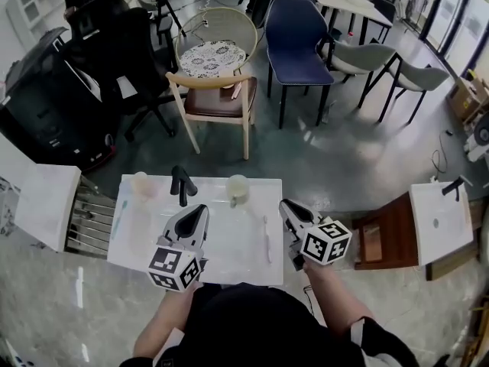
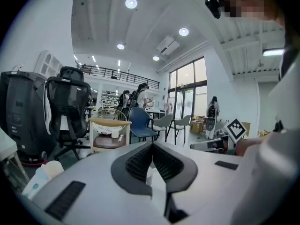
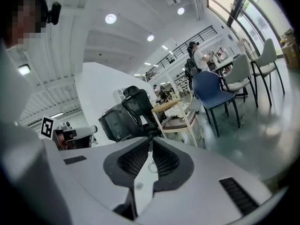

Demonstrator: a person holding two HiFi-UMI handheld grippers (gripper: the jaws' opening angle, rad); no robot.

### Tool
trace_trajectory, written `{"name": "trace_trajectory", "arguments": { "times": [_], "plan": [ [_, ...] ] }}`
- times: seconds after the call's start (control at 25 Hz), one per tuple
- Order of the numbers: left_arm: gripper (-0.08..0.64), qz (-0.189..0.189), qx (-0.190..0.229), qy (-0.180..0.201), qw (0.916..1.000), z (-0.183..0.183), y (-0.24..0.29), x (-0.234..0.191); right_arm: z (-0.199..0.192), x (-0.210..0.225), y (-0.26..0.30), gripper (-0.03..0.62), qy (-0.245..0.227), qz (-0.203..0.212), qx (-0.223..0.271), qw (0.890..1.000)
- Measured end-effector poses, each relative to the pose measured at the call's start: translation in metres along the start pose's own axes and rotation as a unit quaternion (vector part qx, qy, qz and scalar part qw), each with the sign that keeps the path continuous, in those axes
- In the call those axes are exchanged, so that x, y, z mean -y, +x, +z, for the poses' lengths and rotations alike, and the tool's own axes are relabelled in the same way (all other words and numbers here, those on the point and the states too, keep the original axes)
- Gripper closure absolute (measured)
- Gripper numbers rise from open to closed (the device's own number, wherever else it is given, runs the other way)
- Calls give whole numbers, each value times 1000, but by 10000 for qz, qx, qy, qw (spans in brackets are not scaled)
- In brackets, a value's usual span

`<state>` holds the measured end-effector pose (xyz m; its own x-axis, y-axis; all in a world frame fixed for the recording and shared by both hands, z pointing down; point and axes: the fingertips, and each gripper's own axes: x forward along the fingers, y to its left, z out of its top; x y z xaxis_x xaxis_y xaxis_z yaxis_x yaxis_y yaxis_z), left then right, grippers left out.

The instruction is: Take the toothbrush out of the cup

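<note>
While the left gripper (image 1: 200,211) and right gripper (image 1: 286,206) both hover with jaws pressed together on nothing, what seems to be the toothbrush (image 1: 266,240) lies flat on the white countertop (image 1: 233,247). It is outside the cup (image 1: 238,189), pointing away from the person, just beside the right gripper.

Black tap (image 1: 182,183) on far edge of white countertop (image 1: 229,232), left of centre. On grey floor (image 1: 344,159) beyond: wooden chair (image 1: 220,102), brown seat, nearest. Behind it, round wicker chair (image 1: 214,48) with patterned cushion. Navy chair (image 1: 296,44) to its right, then grey chair (image 1: 365,56) and second grey chair (image 1: 424,79). Black office chair (image 1: 114,48) at left.
</note>
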<state>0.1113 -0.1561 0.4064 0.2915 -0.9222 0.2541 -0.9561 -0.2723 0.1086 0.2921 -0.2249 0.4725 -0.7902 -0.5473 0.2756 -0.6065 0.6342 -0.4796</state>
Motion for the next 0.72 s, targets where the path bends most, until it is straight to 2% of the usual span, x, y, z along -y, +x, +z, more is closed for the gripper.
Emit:
{"name": "trace_trajectory", "arguments": {
  "times": [0.16,0.32,0.56,0.72],
  "plan": [
    [545,57,224,44,9997,17,-18,-37,23,-47,18,548,-565,126,208,9981],
    [545,-40,380,160,9991,22,-44,-84,28,-104,53,548,-1182,199,338,9922],
    [545,-434,526,607,9958,33,-100,-165,30,-217,122,560,-1149,711,922,9865],
    [545,-590,564,448,9957,42,-122,-217,31,-282,153,565,-1044,799,1179,9843]
  ]
}}
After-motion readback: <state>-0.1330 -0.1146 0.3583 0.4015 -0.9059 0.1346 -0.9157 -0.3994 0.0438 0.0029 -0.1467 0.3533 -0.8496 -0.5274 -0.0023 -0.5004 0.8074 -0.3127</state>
